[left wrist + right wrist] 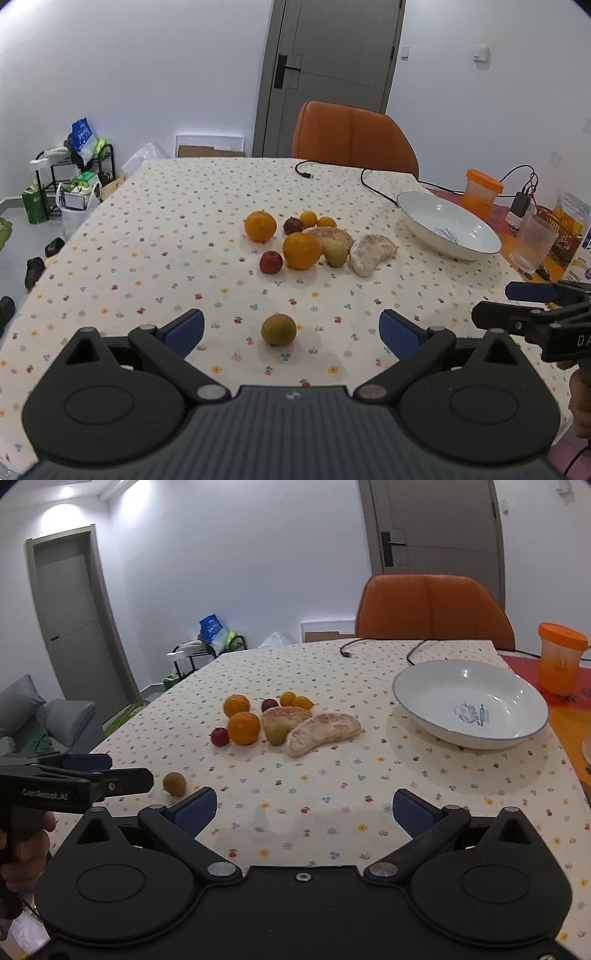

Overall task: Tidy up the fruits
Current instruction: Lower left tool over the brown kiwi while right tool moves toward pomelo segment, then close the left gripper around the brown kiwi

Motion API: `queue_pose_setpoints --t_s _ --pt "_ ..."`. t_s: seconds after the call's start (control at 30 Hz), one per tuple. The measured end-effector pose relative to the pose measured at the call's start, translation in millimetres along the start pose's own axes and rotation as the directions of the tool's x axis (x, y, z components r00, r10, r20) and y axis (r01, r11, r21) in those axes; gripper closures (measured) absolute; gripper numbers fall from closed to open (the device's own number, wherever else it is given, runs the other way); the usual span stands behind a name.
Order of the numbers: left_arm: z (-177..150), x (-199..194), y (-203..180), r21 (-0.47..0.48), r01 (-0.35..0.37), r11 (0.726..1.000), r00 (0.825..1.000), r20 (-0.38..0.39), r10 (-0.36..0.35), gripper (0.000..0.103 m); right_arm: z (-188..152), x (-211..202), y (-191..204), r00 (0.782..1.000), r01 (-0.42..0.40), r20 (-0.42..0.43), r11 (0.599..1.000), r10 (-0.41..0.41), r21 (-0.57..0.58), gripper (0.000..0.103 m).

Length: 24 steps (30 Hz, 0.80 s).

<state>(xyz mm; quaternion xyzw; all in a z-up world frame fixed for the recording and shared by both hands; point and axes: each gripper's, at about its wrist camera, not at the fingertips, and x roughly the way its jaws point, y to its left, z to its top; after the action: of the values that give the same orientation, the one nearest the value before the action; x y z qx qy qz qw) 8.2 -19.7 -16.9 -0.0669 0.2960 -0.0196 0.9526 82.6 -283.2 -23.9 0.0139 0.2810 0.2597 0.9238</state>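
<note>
both hand-held grippers gape empty over the floral-cloth table — left hand-held gripper just behind a lone olive-brown round fruit, right hand-held gripper facing the empty white ceramic bowl.

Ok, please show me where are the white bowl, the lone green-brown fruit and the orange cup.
white bowl (417,701): right wrist view, on its bare inner wall, left side.
lone green-brown fruit (279,329): left wrist view, on its middle.
orange cup (558,666): right wrist view, on its body below the lid.

On my table: two large round oranges, two small orange kumquats, two dark red plums, two peeled pomelo segments, two greenish-brown round fruits, one white ceramic bowl.
</note>
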Motion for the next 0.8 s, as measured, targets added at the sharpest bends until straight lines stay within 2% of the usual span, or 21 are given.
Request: queue_pose_setpoints --t_s 0.2,0.37,0.6,0.73,0.8 --pt "-3 14 1 -0.014 -0.011 1.0 1.0 -0.025 0.01 0.002 -3 10 -7 1.0 0.012 -0.015 1.0 -0.012 0.002 0.005" --pt "-6 22 0 -0.009 -0.004 1.0 1.0 -0.007 0.004 0.004 -7 18 -14 0.999 -0.008 -0.032 1.0 0.009 0.018 0.008" --pt "-10 38 2 -0.026 -0.011 1.0 1.0 -0.023 0.01 0.023 -11 27 -19 0.999 -0.03 -0.033 0.999 0.03 0.02 0.012" --pt "-10 45 4 -0.039 -0.016 0.999 1.0 -0.019 0.015 0.029 -10 31 -21 0.999 -0.027 -0.031 0.999 0.028 0.021 0.012" --pt "-11 49 5 -0.042 -0.017 0.999 1.0 -0.024 0.016 0.037 -9 34 -21 0.999 -0.024 -0.028 1.0 0.025 0.019 0.012"
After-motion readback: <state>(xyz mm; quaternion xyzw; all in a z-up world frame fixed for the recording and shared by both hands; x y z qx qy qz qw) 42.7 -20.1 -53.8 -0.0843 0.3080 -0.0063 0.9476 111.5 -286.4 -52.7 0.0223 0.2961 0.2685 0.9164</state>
